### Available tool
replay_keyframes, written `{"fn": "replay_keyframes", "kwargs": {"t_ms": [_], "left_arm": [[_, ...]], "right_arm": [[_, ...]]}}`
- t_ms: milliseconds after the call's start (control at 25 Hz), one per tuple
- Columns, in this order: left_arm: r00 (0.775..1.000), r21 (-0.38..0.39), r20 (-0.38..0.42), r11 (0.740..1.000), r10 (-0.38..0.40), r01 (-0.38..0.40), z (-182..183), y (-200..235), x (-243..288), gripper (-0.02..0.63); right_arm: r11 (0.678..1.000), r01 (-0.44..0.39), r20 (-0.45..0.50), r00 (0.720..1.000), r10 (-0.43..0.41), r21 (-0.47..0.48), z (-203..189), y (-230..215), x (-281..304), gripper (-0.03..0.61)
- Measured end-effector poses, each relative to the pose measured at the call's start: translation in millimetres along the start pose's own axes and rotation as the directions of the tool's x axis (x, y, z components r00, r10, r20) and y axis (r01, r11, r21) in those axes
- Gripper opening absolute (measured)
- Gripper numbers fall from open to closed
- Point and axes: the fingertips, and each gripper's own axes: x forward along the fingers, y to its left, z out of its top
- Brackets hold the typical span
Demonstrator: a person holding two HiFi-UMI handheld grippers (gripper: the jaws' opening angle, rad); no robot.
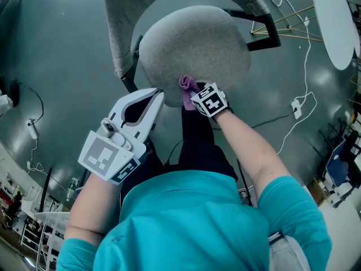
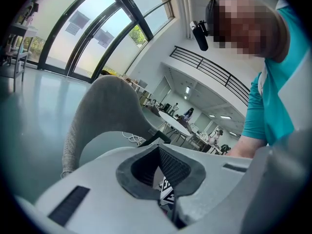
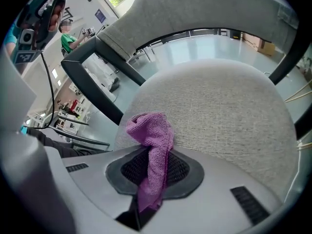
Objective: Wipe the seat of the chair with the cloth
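Observation:
The chair's round grey fabric seat [image 1: 194, 44] [image 3: 219, 106] lies below me, its backrest [image 1: 119, 21] [image 2: 105, 111] at the far left. A purple cloth [image 1: 187, 89] [image 3: 150, 150] rests bunched on the seat's near edge. My right gripper [image 1: 193, 96] [image 3: 150, 155] is shut on the cloth, whose tail hangs back between the jaws. My left gripper [image 1: 159, 95] [image 2: 158, 149] is held just left of the cloth at the seat's front edge, shut, with nothing in it. Through its jaws the right gripper's marker cube [image 2: 166, 195] shows.
A black armrest [image 1: 264, 31] sticks out at the seat's right. A white round table [image 1: 337, 21] and thin gold frame legs [image 1: 285, 18] stand at the back right. White cables and a plug block [image 1: 296, 107] lie on the floor at the right. My dark-trousered legs [image 1: 198, 143] are right before the seat.

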Motion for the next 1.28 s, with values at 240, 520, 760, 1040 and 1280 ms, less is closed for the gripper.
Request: {"fn": "replay_keyframes", "kwargs": {"t_ms": [240, 520, 760, 1040, 1280], "left_arm": [[1.0, -0.006, -0.002, 1.0, -0.014, 0.014, -1.9, -4.9, 15.7, 0.003], [0.999, -0.004, -0.013, 1.0, -0.03, 0.03, -1.3, -9.3, 28.3, 0.003], [0.999, 0.001, -0.023, 0.999, -0.039, 0.039, -2.0, -12.8, 37.1, 0.003], [0.998, 0.011, -0.029, 0.999, -0.048, 0.048, 1.2, -17.3, 43.8, 0.003], [0.998, 0.019, -0.04, 0.998, -0.056, 0.056, 2.3, -20.9, 49.2, 0.003]], "right_arm": [[1.0, 0.024, 0.001, 1.0, -0.024, -0.014, -3.6, -26.1, -10.5, 0.06], [0.998, 0.051, 0.003, 0.999, -0.051, -0.043, -7.0, -54.5, -24.4, 0.06], [0.993, 0.07, 0.008, 0.998, -0.069, -0.09, -10.3, -77.9, -36.8, 0.06], [0.987, 0.141, 0.006, 0.99, -0.141, -0.081, -20.0, -122.5, -58.9, 0.06], [0.979, 0.189, 0.001, 0.982, -0.19, -0.069, -25.5, -153.6, -73.4, 0.06]]}}
